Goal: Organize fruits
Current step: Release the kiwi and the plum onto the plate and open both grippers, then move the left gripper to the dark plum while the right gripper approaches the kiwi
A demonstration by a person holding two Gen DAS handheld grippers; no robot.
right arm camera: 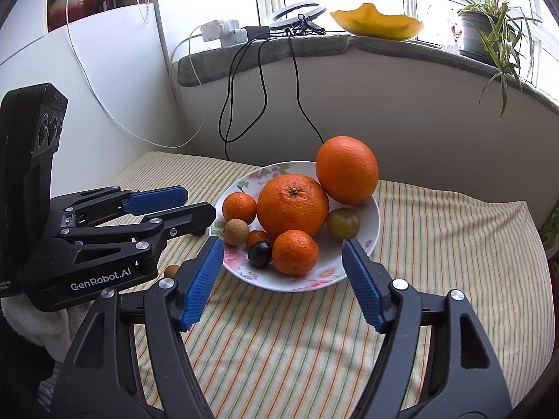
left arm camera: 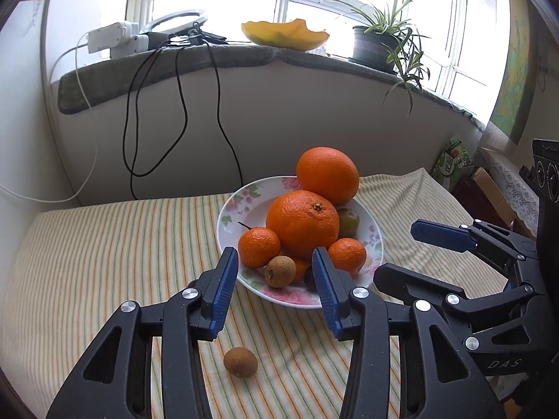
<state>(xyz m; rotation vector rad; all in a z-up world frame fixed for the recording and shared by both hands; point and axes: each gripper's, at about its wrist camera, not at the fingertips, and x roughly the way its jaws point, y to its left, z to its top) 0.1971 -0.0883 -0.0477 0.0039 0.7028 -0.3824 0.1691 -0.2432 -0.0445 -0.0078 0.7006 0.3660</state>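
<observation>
A flowered white plate (left arm camera: 230, 216) (right arm camera: 374, 216) on the striped cloth holds two big oranges (left arm camera: 303, 223) (right arm camera: 292, 206), small tangerines (left arm camera: 259, 246) (right arm camera: 295, 252), a brown longan (left arm camera: 279, 271) (right arm camera: 236, 232), a dark plum (right arm camera: 260, 253) and a greenish plum (right arm camera: 343, 222). A loose longan (left arm camera: 240, 362) (right arm camera: 172, 271) lies on the cloth in front of the plate. My left gripper (left arm camera: 276, 279) is open and empty above it, its fingertips at the plate's near rim. My right gripper (right arm camera: 283, 265) is open and empty, just before the plate.
The striped cloth (left arm camera: 104, 244) covers the table. A grey windowsill (left arm camera: 244, 56) behind carries a yellow bowl (left arm camera: 284, 35), a potted plant (left arm camera: 377, 45), a power strip and hanging black cables (left arm camera: 181, 104). Boxes stand at the right (left arm camera: 482, 188).
</observation>
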